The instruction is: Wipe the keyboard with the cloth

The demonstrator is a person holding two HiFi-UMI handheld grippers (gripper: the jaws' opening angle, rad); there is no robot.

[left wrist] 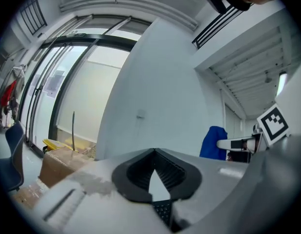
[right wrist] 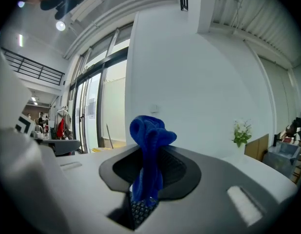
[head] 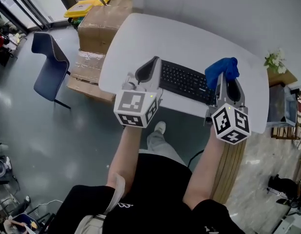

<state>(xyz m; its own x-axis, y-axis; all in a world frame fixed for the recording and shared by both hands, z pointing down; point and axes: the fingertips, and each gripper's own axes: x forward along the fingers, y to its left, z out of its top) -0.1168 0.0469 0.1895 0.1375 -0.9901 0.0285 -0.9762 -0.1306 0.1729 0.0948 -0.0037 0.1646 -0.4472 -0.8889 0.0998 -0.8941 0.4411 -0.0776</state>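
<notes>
Right gripper [head: 227, 87] had its fingers pinching the blue cloth [head: 221, 70], which bunched up past the tips, right over the keyboard's [head: 183, 81] right end. Left gripper [head: 148, 71] was at the keyboard's left end, fingers pressed together on nothing. The keyboard sat on the white counter [head: 179, 40].

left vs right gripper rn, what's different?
The right gripper is shut on the blue cloth, which bunches up above its jaws; the left gripper is shut with nothing between its jaws. In the head view, the left gripper is at the keyboard's left end and the right gripper is at its right end. Shared: both have closed jaws and point forward across the white table.
</notes>
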